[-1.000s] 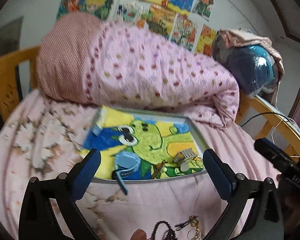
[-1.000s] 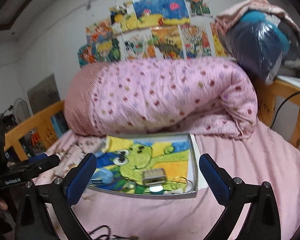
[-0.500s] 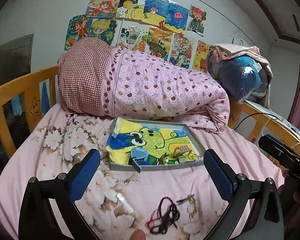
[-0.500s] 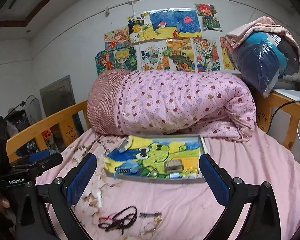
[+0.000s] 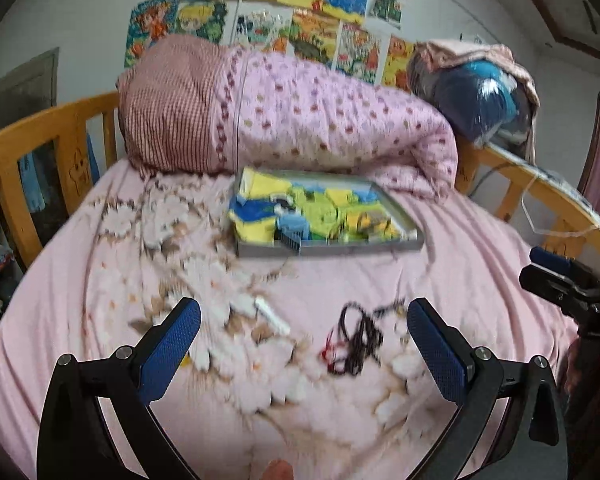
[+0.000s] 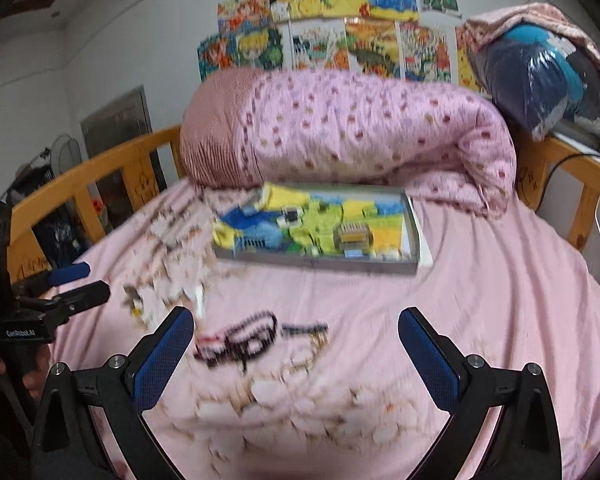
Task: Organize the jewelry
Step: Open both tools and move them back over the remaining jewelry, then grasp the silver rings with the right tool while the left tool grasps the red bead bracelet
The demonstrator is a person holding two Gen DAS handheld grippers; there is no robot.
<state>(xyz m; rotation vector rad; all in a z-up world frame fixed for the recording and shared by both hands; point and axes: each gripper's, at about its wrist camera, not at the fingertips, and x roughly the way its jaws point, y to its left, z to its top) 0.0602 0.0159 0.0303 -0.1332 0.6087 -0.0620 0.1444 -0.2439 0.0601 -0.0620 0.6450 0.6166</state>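
While blurred, dark beaded necklace tangles on pink bedsheet.

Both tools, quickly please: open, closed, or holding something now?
Left tool: open, holding nothing.
Right tool: open, holding nothing.

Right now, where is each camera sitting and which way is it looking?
Left wrist: on the left gripper, looking forward across the bed at the tray; its own open fingers show, and the right gripper at the right edge.
Right wrist: on the right gripper, facing likewise; open fingers, and the left gripper at the left edge.
Both share the tray, black beads and rolled quilt.
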